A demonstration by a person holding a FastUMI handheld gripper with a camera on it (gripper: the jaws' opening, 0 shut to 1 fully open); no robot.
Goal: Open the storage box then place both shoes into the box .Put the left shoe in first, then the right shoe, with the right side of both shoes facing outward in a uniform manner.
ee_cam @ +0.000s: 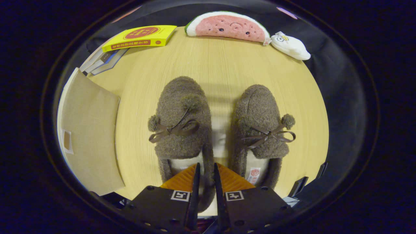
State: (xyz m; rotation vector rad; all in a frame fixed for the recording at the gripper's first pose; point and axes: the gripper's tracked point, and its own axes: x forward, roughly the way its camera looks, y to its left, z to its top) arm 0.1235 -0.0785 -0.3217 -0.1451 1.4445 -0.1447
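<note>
The tool (205, 172) was narrowed around the inner heel edge of the left shoe (180, 123), beside the right shoe (260, 130) on the desk (221, 65); the storage box (87, 136) sat left, closed.

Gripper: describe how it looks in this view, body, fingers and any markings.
The gripper has two flat, dark body plates with angular outlines, dotted with small round screw holes. Each plate carries a square black-and-white fiducial tag near its inner edge. Two thin blade-like fingers taper forward to points, with ribbed, wedge-shaped surfaces flanking them on the outside. No cables are in sight.
</note>
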